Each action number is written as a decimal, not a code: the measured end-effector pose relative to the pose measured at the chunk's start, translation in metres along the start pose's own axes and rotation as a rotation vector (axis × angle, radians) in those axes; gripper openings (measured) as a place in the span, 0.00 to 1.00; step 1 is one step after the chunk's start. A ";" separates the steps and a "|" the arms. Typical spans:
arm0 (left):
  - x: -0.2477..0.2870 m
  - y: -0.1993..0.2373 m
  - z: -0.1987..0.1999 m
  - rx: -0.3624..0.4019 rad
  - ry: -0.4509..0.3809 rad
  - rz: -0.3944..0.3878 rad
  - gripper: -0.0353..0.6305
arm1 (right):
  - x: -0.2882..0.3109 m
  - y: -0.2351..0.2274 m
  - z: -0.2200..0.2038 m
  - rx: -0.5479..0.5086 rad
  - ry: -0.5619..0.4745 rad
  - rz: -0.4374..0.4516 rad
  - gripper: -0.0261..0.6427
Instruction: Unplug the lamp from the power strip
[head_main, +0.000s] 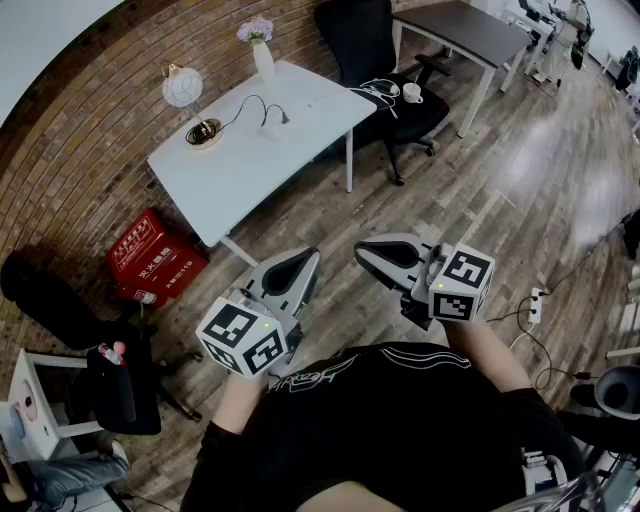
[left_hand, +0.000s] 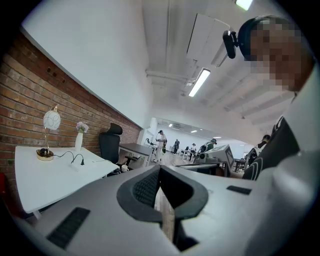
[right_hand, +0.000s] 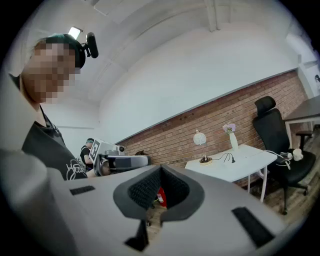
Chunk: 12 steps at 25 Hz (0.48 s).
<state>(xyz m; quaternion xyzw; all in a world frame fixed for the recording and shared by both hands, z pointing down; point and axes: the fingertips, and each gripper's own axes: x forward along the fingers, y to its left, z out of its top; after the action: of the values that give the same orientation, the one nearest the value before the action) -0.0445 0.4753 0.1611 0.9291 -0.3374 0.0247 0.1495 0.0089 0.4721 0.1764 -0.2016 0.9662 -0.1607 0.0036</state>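
A lamp with a white globe (head_main: 183, 88) and a brass base (head_main: 203, 132) stands on the white table (head_main: 240, 170) across the room. Its black cord runs to a plug (head_main: 283, 119) standing in a white power strip (head_main: 268, 131). In the left gripper view the lamp (left_hand: 51, 120) and the plug (left_hand: 81, 161) show far left. In the right gripper view the lamp (right_hand: 199, 138) sits at mid right. My left gripper (head_main: 303, 260) and right gripper (head_main: 366, 250) are held close to the person's chest, far from the table. Both are shut with nothing between their jaws.
A white vase with flowers (head_main: 262, 55) stands at the table's far corner. A red box (head_main: 155, 258) lies on the wooden floor under the table's left end. A black office chair (head_main: 385, 60) and a dark desk (head_main: 465, 30) stand behind. Another power strip (head_main: 535, 303) lies on the floor at right.
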 end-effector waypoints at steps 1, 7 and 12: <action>0.001 0.001 0.000 0.002 0.001 -0.002 0.06 | 0.000 -0.001 0.000 0.000 0.000 -0.001 0.03; 0.002 0.010 0.001 0.013 0.004 -0.005 0.06 | 0.009 -0.006 0.000 0.000 0.004 -0.005 0.03; -0.004 0.023 0.004 0.016 0.000 -0.002 0.06 | 0.019 -0.008 0.000 -0.001 0.005 -0.012 0.03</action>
<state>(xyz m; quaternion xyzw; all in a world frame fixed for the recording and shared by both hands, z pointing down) -0.0622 0.4600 0.1629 0.9305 -0.3364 0.0271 0.1423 -0.0058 0.4576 0.1795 -0.2072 0.9650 -0.1607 0.0002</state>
